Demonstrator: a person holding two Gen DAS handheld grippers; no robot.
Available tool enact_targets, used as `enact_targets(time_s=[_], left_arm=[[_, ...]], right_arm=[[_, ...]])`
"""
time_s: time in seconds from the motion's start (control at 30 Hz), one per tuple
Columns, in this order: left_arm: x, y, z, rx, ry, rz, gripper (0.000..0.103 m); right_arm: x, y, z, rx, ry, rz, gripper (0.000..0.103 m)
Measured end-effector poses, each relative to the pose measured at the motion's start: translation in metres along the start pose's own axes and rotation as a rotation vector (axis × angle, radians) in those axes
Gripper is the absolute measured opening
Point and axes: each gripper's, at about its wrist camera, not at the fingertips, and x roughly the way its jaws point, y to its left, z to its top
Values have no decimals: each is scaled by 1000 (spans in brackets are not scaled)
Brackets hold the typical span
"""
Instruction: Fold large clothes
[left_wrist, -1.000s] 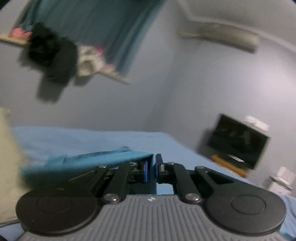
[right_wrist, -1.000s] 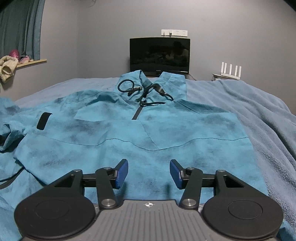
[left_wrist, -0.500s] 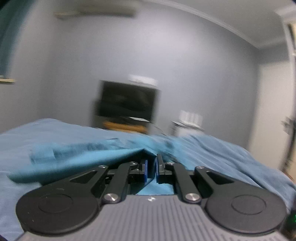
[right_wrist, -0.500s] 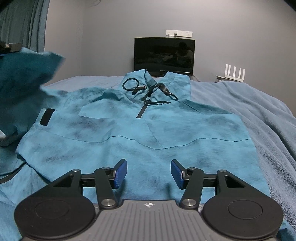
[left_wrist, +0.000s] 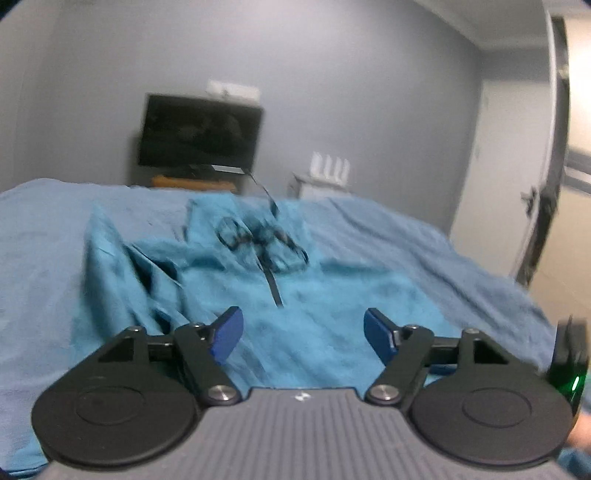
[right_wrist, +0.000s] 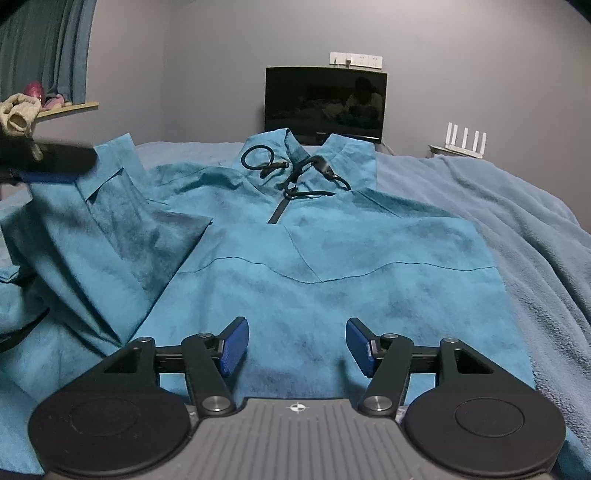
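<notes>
Both grippers were mine, and both had their jaws opening with nothing pinched between the blue pads. My right gripper (right_wrist: 297, 349) hovered over the hem of the jacket (right_wrist: 332, 266), which lay face up on the blanket (right_wrist: 535, 229). My left gripper (left_wrist: 303, 332) pointed across the same jacket from the other side, its view blurred. One sleeve (right_wrist: 122, 221) lay folded in over the chest on the left of the right view, its upper end near a dark blurred piece at the frame edge. Farther off, the collar stood with its black cords (right_wrist: 291, 170) looped above the zip. Beyond the bed stood a dark screen (right_wrist: 325, 103) against the grey wall, and a white router (right_wrist: 465, 136) to its right.
</notes>
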Motion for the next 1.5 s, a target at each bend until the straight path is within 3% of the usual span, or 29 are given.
enact_targets(time_s=[0.07,0.13,0.33,0.47,0.6,0.7,0.73,0.8,0.83,0.87,0.9,0.97,1.13,1.27,1.4,1.5], left_arm=[[-12,17,24,-62,-43,37,81],[-33,27,31,-118,-48,124,88],[-68,54,35,-145,1,431,88],[-54,74,25,-183,63,483,88],[-32,90,12,-175,153,524,88],[-24,101,4,-200,170,528,88],[-21,105,3,-211,174,529,88],[-22,110,1,-228,174,528,88],[-24,111,0,-231,172,523,88],[-24,112,0,-231,171,518,88],[-27,112,1,-229,172,514,88],[-26,112,1,-223,175,509,88],[-19,108,2,-200,190,491,88],[-14,102,1,-162,204,488,88],[-7,95,-1,-131,234,485,88],[-1,89,-3,-99,257,481,88]], right_arm=[[-5,4,0,-22,-5,12,63],[-10,11,3,-50,-8,37,64],[-23,46,30,-144,-12,163,65],[-24,80,57,-205,-28,250,69],[-17,125,73,-350,-59,277,71],[-5,150,81,-375,-39,303,70],[1,156,82,-372,-28,300,68],[14,165,83,-373,7,278,54],[18,165,84,-370,21,267,24],[21,161,85,-343,23,249,1],[19,155,87,-301,3,247,5],[11,129,92,-179,-49,215,4],[-9,45,92,118,-90,64,4],[-17,-17,72,254,-51,-31,4],[-5,-51,43,351,39,-51,7],[6,-66,25,447,82,-45,16]])
